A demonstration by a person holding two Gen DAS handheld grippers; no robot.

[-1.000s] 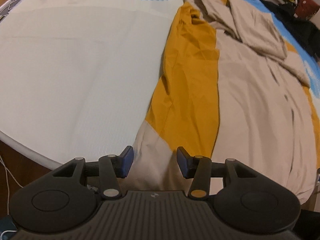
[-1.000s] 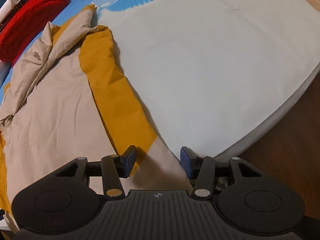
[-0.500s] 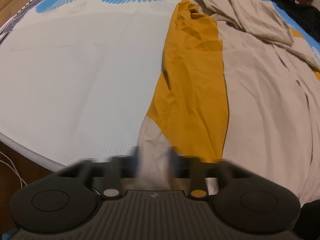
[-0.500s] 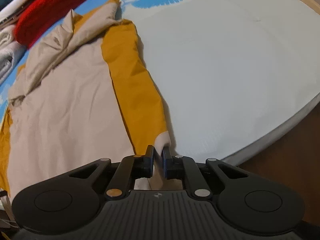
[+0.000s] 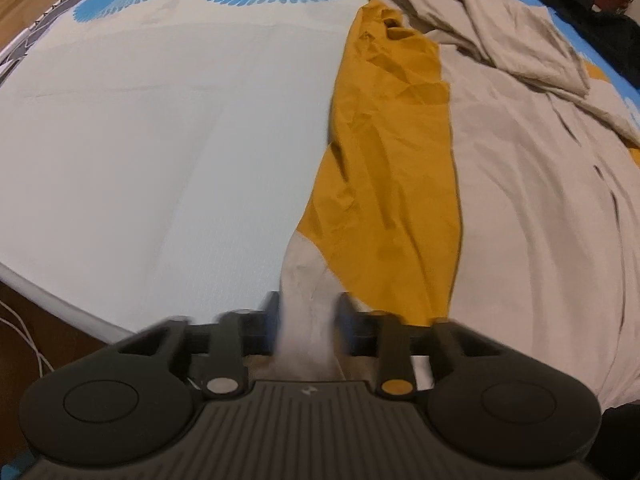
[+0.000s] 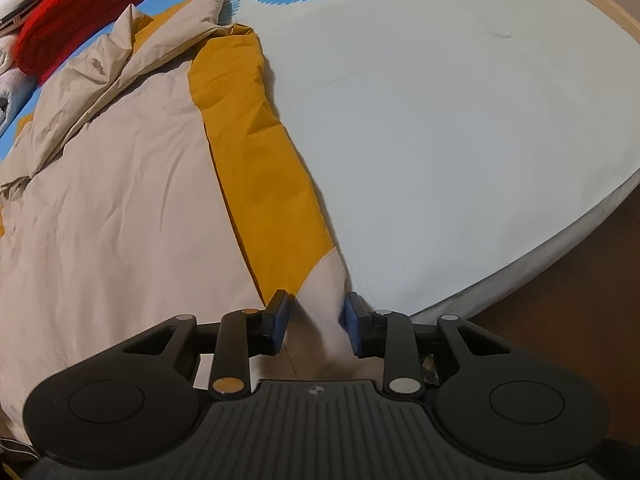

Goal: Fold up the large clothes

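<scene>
Both grippers work at the near edge of one bed (image 5: 120,152), whose pale sheet fills the left half of the left wrist view and the right half of the right wrist view, bare out to its curved rim and the brown floor (image 6: 568,320) beyond. One large beige-and-mustard garment (image 5: 520,220) lies spread over the other half, two mustard sleeves running down to beige cuffs at lower centre. A red bundle (image 6: 80,12) sits at upper left of the right wrist view.

Left gripper (image 5: 308,320), blurred, stands nearly closed, pinching one cuff (image 5: 306,280) between its fingers. Right gripper (image 6: 316,320) is opening, jaws partly apart, the other cuff (image 6: 324,292) between the blue pads (image 6: 280,320) and touching the right one.
</scene>
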